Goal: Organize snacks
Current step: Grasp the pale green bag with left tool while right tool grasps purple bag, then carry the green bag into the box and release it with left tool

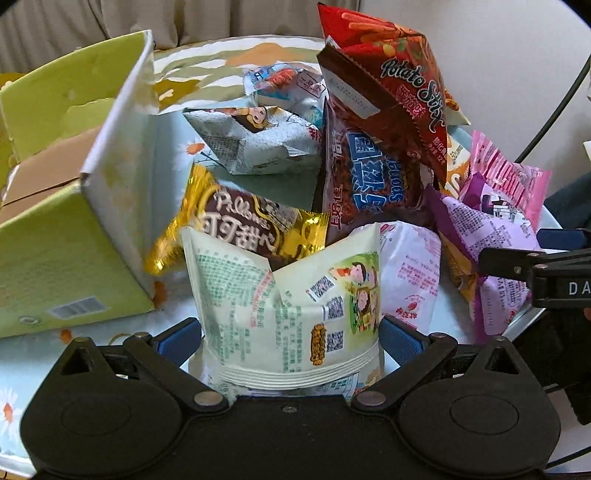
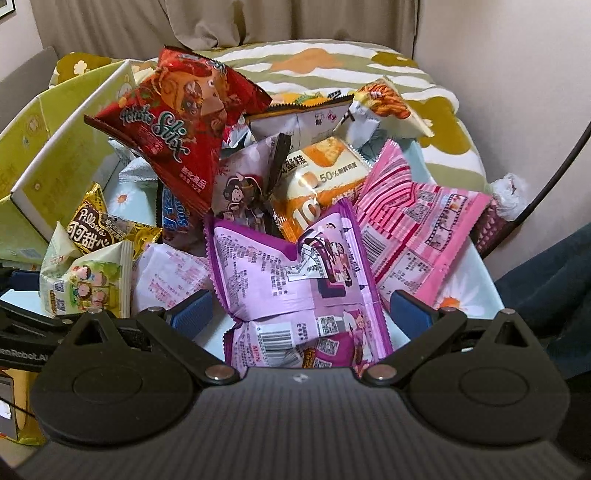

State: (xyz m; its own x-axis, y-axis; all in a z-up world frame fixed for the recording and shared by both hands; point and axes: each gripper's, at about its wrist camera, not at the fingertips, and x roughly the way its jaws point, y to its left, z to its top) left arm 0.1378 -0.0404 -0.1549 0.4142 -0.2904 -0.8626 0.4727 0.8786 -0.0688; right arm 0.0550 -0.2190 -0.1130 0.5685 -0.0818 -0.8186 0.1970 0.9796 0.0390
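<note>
beige curtains [image 2: 229,22], plain pale wall [image 2: 517,74], floral olive bedding [image 2: 424,85]

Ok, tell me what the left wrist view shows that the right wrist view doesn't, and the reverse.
Left wrist only: the left gripper with the cream packet between its pads, the box barcode, and a silver-grey packet behind the gold one.

Right wrist only: the right gripper straddling the purple packet, an orange cake packet in full, and a striped cushion beyond the pile.

Both: the red Potato Stix bag, gold Pillows packet, pink striped packet and green box.
</note>
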